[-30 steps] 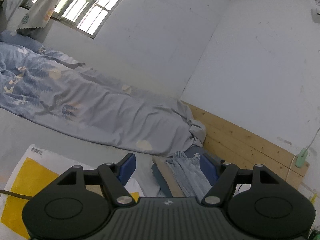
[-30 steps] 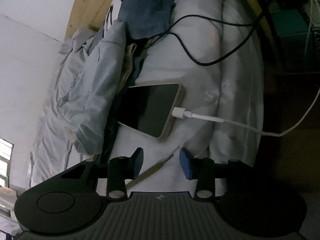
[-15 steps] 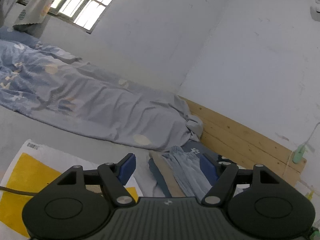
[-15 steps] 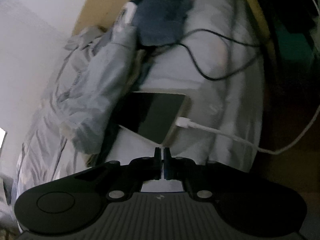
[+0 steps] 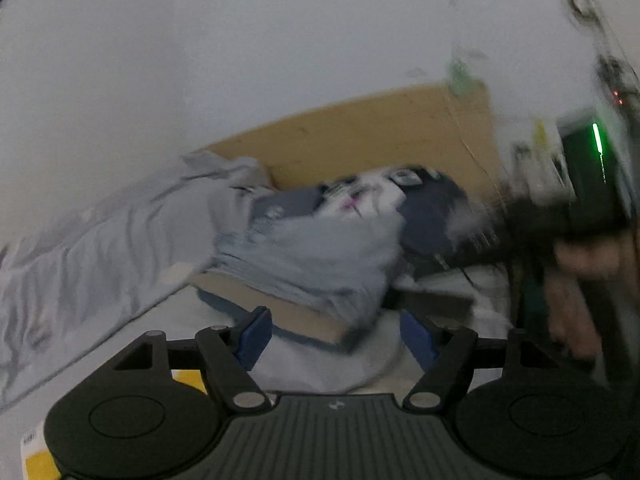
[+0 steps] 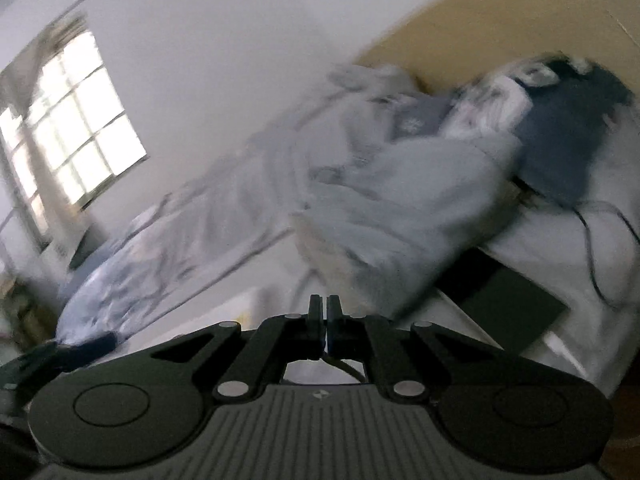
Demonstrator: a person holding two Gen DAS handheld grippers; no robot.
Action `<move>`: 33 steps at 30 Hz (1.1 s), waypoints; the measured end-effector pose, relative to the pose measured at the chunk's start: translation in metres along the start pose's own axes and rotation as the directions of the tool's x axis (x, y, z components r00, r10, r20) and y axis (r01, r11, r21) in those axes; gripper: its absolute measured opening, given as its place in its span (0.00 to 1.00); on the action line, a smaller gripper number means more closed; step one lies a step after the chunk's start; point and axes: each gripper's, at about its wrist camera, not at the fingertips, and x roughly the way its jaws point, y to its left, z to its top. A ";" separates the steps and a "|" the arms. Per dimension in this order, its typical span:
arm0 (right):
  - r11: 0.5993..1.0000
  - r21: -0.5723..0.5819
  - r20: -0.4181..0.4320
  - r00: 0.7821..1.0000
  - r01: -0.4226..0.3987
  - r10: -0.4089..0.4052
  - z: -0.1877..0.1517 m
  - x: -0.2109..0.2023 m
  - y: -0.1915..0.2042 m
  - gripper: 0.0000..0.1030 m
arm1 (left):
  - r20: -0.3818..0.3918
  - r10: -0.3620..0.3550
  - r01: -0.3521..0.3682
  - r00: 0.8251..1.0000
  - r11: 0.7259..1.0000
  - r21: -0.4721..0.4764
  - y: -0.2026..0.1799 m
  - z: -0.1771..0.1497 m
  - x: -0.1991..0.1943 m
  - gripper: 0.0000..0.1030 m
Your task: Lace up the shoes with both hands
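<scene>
No shoe shows in either view, and both pictures are blurred by motion. My right gripper is shut, its pads pressed together on a thin dark shoelace that curls out just below them. My left gripper stands open above the bed sheet with nothing between its blue pads. At the right edge of the left wrist view a person's hand holds the other gripper's dark body.
A pile of folded light-blue clothes lies on the bed ahead, with a rumpled quilt on the left. A wooden headboard stands behind. A dark phone and a black cable lie on the sheet. A yellow-and-white bag is at the lower left.
The right gripper closed on the lace end lying between its jaws, then rose and rolled, so the window came into view. The left gripper swung right towards the headboard, still open.
</scene>
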 end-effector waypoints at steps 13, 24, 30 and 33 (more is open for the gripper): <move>0.951 -0.266 -0.071 0.987 -0.157 0.144 -0.007 -0.015 0.080 0.02 | 0.004 0.019 -0.019 1.000 0.999 0.047 -0.004 -0.004 0.007 0.41; 0.936 -0.306 -0.079 0.984 -0.176 0.159 -0.011 -0.020 0.094 0.02 | 0.000 -0.005 0.005 1.000 1.000 0.024 0.004 -0.001 0.004 0.05; 0.945 -0.301 0.001 0.991 -0.125 0.132 -0.007 -0.027 0.092 0.22 | 0.011 -0.034 0.036 0.999 0.963 -0.266 0.046 -0.003 -0.001 0.03; 0.920 -0.376 0.010 0.992 -0.109 0.122 -0.013 -0.027 0.098 0.34 | 0.100 -0.077 0.118 0.992 0.847 -0.518 0.088 -0.011 -0.015 0.02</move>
